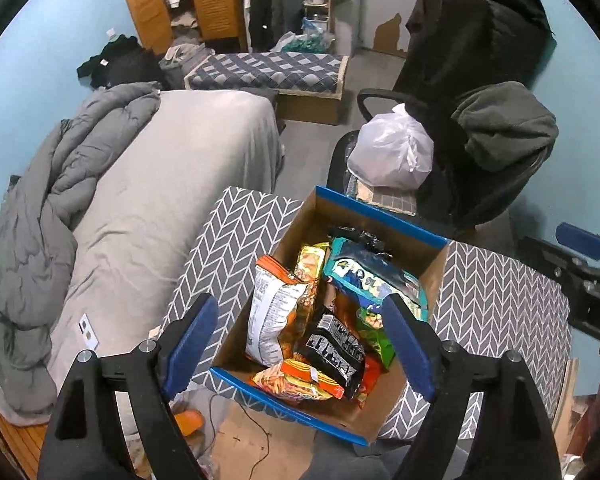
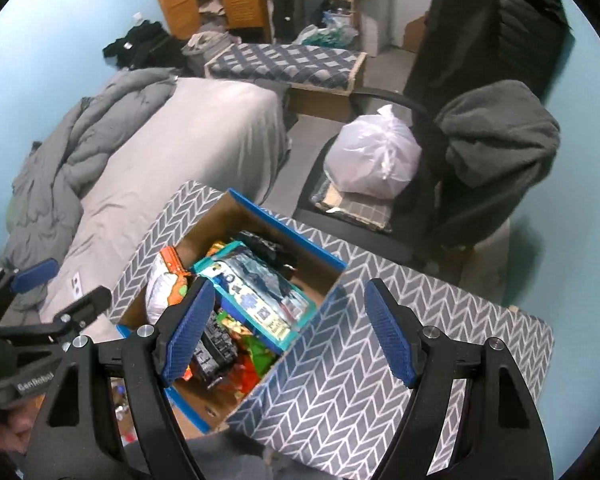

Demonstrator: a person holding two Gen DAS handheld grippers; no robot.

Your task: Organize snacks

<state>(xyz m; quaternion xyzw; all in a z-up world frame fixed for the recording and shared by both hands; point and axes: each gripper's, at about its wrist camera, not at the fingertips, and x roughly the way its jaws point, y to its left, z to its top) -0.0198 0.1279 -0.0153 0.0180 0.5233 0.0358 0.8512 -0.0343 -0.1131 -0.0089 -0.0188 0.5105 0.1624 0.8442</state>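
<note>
Both tongs, left (image 1: 300,344) and right (image 2: 290,332), stand wide open and empty above the box (image 1: 380,210); snacks (image 1: 324,320) packed inside for storage.

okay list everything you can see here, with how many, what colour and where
Cardboard box: one, brown with blue rim, on the patterned surface.
Snack bags: several, orange, black, green, teal, inside the box.
Patterned surface: one, grey and white chevron, under the box.
Bed: one, grey, at left.
Plastic bag: one, white, on the chair.
Chair: one, black, at right.
Left gripper: one, black with blue pads, open above the box.
Right gripper: one, same colours, open, empty.
</note>
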